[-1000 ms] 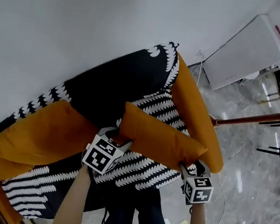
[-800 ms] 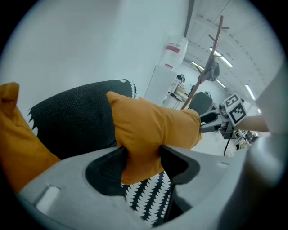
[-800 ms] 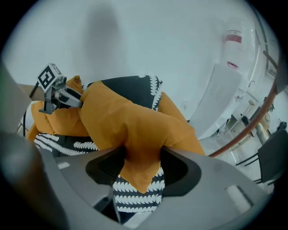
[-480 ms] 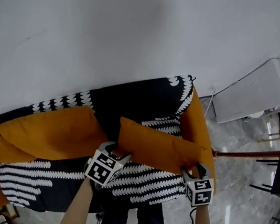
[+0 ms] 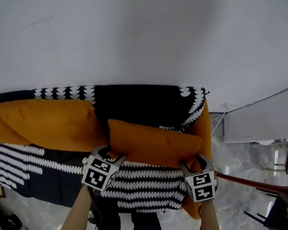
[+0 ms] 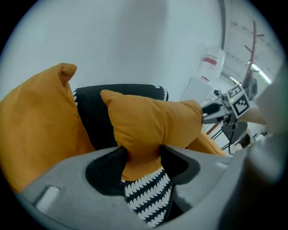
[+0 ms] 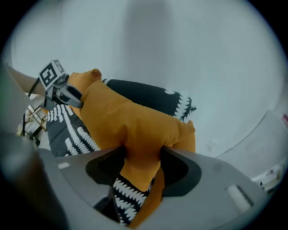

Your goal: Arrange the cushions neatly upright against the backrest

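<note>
An orange cushion (image 5: 152, 145) hangs level over the right half of a black sofa's white-patterned seat (image 5: 143, 185), in front of the black backrest (image 5: 145, 106). My left gripper (image 5: 111, 154) is shut on the cushion's (image 6: 148, 121) lower left corner. My right gripper (image 5: 193, 166) is shut on the same cushion's (image 7: 130, 126) lower right corner. A second, larger orange cushion (image 5: 44, 122) leans against the backrest on the left; it also shows at the left of the left gripper view as an orange cushion (image 6: 36, 121).
The sofa stands against a white wall (image 5: 120, 26) and has orange side panels (image 5: 206, 133). A white appliance (image 5: 269, 119) sits on the tiled floor at the right, with dark chair frames (image 5: 282, 206) beyond it.
The held cushion has swung from a slant to level and moved back toward the backrest. Both grippers rolled with it, the right one travelling farther. The grips have not changed.
</note>
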`<state>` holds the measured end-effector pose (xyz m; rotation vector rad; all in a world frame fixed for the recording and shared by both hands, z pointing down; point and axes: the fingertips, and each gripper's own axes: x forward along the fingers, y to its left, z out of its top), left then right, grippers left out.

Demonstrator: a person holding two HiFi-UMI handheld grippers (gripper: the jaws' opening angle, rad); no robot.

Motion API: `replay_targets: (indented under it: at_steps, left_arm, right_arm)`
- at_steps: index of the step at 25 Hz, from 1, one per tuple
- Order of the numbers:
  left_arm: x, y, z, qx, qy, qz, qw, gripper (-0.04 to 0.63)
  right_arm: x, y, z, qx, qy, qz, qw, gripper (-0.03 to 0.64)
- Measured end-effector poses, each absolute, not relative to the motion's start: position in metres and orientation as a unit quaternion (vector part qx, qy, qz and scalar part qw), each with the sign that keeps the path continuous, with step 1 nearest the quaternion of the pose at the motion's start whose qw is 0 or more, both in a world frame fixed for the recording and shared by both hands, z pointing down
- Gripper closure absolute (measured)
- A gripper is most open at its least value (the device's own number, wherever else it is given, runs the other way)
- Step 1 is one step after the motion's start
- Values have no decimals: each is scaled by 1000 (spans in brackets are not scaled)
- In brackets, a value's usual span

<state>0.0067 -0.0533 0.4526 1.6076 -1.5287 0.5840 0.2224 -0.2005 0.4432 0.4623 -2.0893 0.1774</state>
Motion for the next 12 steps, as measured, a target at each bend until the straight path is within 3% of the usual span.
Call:
replay_targets:
  at_steps: [12]
  left_arm:
    - [-6, -60, 497, 590, -662, 237, 397, 344]
  right_arm:
    - [188, -237, 487, 136, -864, 33, 484, 357]
